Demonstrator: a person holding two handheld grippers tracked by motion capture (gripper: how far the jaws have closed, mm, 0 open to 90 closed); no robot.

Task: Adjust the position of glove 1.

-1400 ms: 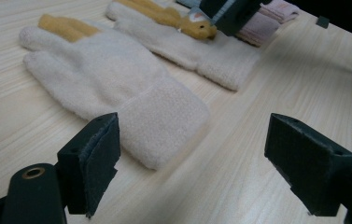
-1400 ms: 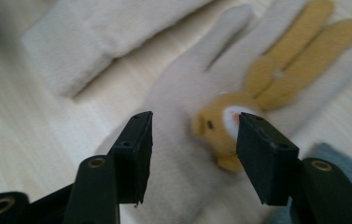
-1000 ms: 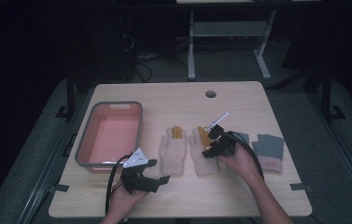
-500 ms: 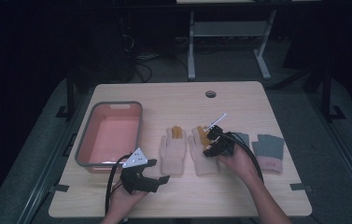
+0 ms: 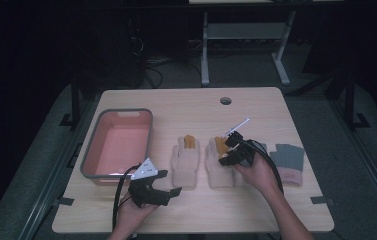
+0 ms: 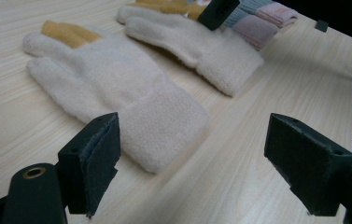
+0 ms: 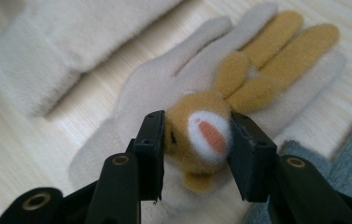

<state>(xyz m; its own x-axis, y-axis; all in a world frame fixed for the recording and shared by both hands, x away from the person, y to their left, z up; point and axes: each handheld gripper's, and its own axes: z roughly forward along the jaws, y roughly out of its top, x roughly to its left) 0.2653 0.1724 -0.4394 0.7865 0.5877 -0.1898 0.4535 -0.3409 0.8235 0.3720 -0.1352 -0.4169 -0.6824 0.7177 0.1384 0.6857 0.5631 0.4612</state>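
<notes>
Beige fleece glove with the orange-brown animal face [image 7: 200,135] is what your right gripper [image 5: 232,152] is pinching, jaws pressed on both sides of the face patch; it lies right of centre on the light wood table [image 5: 186,102]. Your left gripper [image 5: 155,189] sits at the near edge, jaws spread wide, holding nothing, just near of the matching beige glove [image 6: 113,88]. Grey knit glove with pink cuff [image 5: 288,161] lies far right. Pink plastic bin with grey rim [image 5: 118,145] sits left.
</notes>
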